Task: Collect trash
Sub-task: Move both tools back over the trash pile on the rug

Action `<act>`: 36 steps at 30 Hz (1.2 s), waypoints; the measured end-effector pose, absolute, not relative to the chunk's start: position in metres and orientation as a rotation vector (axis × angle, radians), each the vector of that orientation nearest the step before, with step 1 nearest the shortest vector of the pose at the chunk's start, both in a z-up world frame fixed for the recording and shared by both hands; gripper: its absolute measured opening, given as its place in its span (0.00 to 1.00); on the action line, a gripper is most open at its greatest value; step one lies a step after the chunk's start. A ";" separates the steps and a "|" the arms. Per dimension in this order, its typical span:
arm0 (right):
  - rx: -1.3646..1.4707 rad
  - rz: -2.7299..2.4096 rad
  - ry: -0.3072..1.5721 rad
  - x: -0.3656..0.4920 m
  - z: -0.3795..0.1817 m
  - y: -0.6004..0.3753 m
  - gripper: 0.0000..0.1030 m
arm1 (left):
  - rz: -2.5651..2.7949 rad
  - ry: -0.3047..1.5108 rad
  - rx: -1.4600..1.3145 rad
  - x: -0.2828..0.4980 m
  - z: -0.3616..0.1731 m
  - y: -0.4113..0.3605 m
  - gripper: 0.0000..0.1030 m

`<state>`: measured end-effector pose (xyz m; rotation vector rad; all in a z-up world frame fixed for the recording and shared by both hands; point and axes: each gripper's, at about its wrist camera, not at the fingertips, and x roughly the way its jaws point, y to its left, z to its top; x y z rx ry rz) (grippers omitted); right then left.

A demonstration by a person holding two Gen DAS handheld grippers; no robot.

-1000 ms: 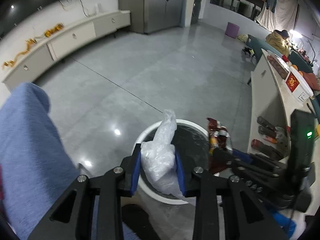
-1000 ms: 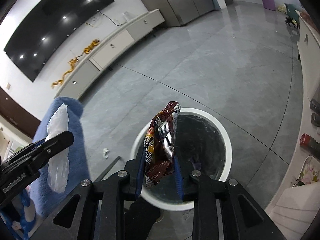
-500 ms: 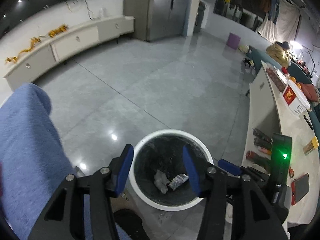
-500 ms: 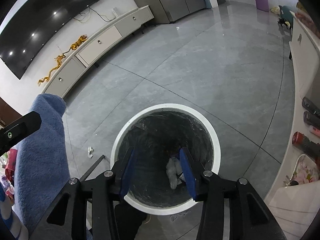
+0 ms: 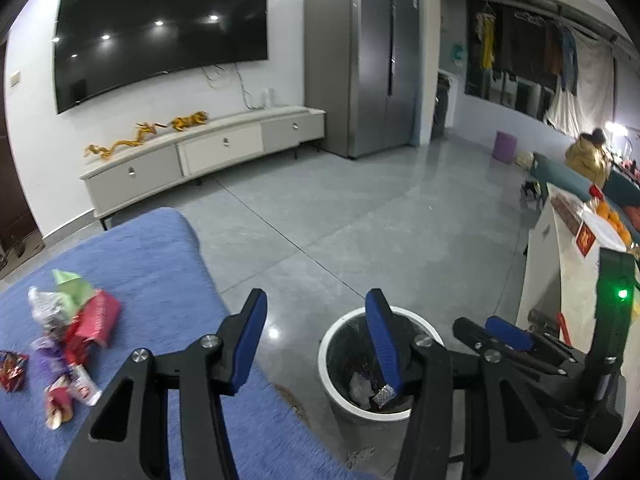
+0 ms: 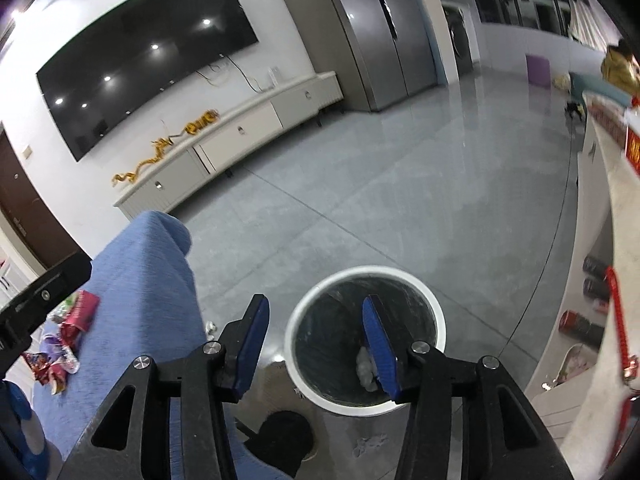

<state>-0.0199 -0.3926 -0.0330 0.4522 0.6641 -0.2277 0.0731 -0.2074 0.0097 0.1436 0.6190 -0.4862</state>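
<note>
Here, both the left gripper and right gripper stand parted and empty; some trash lies inside the bin, while wrappers at nine o'clock await collection.

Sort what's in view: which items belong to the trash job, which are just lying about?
Job:
- wrapper pile on the blue cloth
- white bin, with dropped trash inside
- left gripper and right gripper, both open and empty

Lying about:
- gold dragon ornaments on the TV cabinet
- purple stool
- bottles under the counter
</note>
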 end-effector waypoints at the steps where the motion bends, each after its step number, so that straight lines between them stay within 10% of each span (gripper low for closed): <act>1: 0.446 -0.224 0.655 -0.022 -0.028 -0.389 0.46 | -0.480 0.612 0.134 0.070 0.013 -0.201 0.53; 5: 0.416 -0.212 0.619 -0.033 -0.007 -0.373 0.48 | -0.438 0.564 0.092 0.059 0.026 -0.173 0.65; 36: 0.214 -0.030 0.616 0.022 0.045 -0.223 0.53 | -0.159 0.548 -0.097 0.067 0.004 0.047 0.66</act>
